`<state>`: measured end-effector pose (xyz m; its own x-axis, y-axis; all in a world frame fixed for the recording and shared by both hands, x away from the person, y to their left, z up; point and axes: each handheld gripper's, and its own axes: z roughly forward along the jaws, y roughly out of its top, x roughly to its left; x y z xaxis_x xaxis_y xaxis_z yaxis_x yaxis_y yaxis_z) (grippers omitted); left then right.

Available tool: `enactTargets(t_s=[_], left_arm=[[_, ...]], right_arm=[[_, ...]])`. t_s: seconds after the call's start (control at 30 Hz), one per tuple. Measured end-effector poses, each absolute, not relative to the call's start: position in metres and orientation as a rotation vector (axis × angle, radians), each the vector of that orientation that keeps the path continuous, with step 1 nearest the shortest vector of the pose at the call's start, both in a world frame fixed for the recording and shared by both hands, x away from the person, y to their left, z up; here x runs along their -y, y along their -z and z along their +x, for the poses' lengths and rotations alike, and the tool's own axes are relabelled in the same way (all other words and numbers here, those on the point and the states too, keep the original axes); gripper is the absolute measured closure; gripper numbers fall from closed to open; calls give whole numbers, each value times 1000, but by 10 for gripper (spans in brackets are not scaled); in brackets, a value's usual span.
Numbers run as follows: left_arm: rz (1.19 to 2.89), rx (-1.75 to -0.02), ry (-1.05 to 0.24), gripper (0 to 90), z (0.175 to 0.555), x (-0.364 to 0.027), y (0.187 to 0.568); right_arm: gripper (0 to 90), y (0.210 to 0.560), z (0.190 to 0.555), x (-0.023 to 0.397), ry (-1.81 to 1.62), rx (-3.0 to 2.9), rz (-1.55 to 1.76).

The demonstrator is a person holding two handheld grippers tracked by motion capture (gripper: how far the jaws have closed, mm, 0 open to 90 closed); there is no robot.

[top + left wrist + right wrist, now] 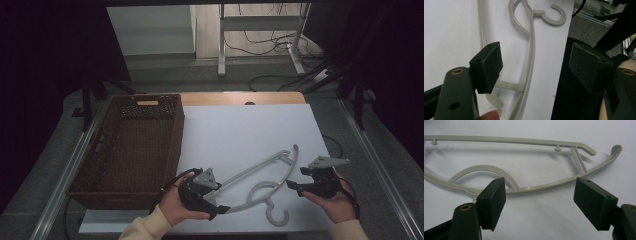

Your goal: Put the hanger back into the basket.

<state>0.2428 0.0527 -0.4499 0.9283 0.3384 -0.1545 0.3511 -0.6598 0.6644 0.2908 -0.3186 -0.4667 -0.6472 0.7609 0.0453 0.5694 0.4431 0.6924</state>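
A grey plastic hanger (255,168) lies flat on the white table top (250,125) near the front edge, with its hook (277,216) pointing toward the person. My left gripper (220,198) is at the hanger's left end, open, and nothing is pinched. In the left gripper view the hanger (532,50) runs past the left pad (491,66), and the left gripper (539,66) has its jaws wide apart. My right gripper (295,187) hovers open just right of the hanger's loop. In the right gripper view the hanger (499,140) lies ahead of the right gripper (540,202).
A brown wicker basket (177,145) stands along the table's left side, with nothing visible inside. Metal rails run along both table sides. Beyond the far edge are desk legs (221,45) and loose cables on the floor. Bare white surface lies behind the hanger.
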Motion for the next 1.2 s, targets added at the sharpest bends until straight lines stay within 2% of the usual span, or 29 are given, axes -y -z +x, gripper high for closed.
enactTargets(t_s=[0.37,0.93,1.2], left_arm=[[2384,-446,65,283,252,-19,463],[2443,-429,121,311,264,1,484],[2479,-418,136,366,266,10,496]], right_arm=[[256,467,291,319,-1008,-2424,1159],[256,468,292,319,-1001,-2425,1161],[256,469,292,319,-996,-2430,1162]])
